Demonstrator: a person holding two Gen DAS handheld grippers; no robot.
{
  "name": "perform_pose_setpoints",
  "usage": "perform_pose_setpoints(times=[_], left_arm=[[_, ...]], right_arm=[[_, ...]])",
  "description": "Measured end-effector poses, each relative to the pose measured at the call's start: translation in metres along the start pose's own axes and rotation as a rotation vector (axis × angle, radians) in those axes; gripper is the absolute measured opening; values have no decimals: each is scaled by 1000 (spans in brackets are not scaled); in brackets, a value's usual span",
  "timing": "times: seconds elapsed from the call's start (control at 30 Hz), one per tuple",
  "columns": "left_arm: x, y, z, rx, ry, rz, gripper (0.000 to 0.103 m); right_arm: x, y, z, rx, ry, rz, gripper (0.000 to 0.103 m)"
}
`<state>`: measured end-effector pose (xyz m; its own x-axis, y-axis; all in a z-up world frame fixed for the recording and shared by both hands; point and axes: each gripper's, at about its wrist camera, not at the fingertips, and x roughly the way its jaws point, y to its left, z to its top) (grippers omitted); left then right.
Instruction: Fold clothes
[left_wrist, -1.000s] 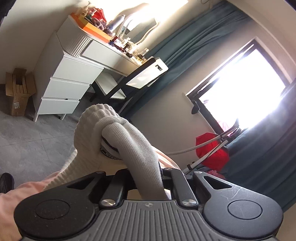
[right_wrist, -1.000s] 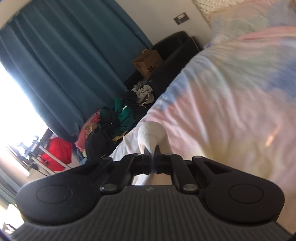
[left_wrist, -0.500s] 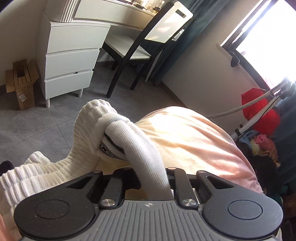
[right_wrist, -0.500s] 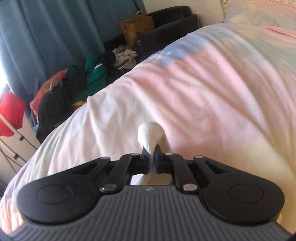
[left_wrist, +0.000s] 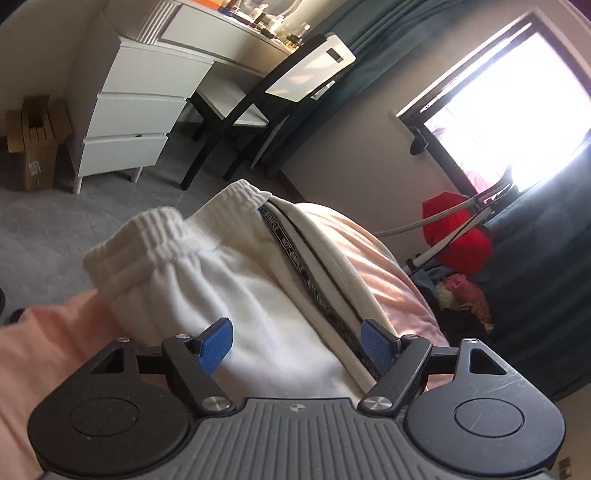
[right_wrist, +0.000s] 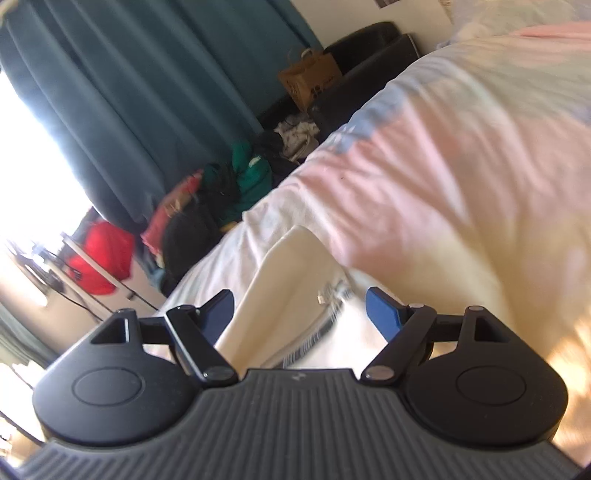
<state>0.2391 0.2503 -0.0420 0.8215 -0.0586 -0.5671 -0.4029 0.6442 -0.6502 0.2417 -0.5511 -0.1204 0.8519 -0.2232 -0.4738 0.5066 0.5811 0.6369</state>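
Both tongs, left (left_wrist: 298, 343) and right (right_wrist: 300, 311), are wide, holding nothing, over white pants (left_wrist: 236, 273) near the bed (right_wrist: 424, 177) edge.

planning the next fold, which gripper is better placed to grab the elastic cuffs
Left, probably: the left gripper is open with the cuffs straight ahead. The right gripper shows only plain white fabric.

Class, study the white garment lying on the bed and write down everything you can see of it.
The white garment looks like soft, thick cotton. At its far end are two ribbed, gathered elastic bands, side by side. A black tape with white lettering runs lengthwise along a cream panel. It lies fairly flat on the pink bedcover, reaching toward the bed's edge. The left gripper and right gripper are both open above it, holding nothing. The right view shows a blurred cream fold.
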Motion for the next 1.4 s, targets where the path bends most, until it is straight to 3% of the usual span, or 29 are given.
perform_pose_setpoints(times=[0.2, 0.4, 0.5, 0.57, 0.63, 0.73, 0.8, 0.93, 0.97, 1.23, 1.4], left_arm=[[-34, 39, -44, -152, 47, -32, 80], [-16, 69, -55, -261, 63, -13, 79], [4, 72, -48, -259, 30, -5, 79], [13, 65, -39, -206, -13, 0, 79], [23, 57, -28, -150, -50, 27, 74], [39, 47, -12, -156, -56, 77, 62], [44, 46, -3, -170, -44, 108, 37], [46, 43, 15, -203, -17, 137, 16], [43, 42, 21, -211, -16, 130, 14], [-29, -1, 51, -80, -77, 94, 10], [-97, 4, 51, -21, -67, 82, 10]], right_arm=[[-34, -37, -37, 227, 167, 95, 82], [-27, -57, -57, 356, 284, 137, 82], [-6, -62, -63, 373, 285, 136, 82], [11, -65, -67, 390, 271, 130, 82], [25, -64, -68, 384, 219, 130, 82], [43, -56, -63, 357, 119, 142, 82], [51, -52, -60, 354, 40, 148, 76], [63, -55, -59, 374, -8, 115, 22], [62, -55, -58, 355, -15, 118, 17], [9, -46, -37, 269, -51, 181, 12], [-41, -64, -33, 321, -17, 173, 12]])
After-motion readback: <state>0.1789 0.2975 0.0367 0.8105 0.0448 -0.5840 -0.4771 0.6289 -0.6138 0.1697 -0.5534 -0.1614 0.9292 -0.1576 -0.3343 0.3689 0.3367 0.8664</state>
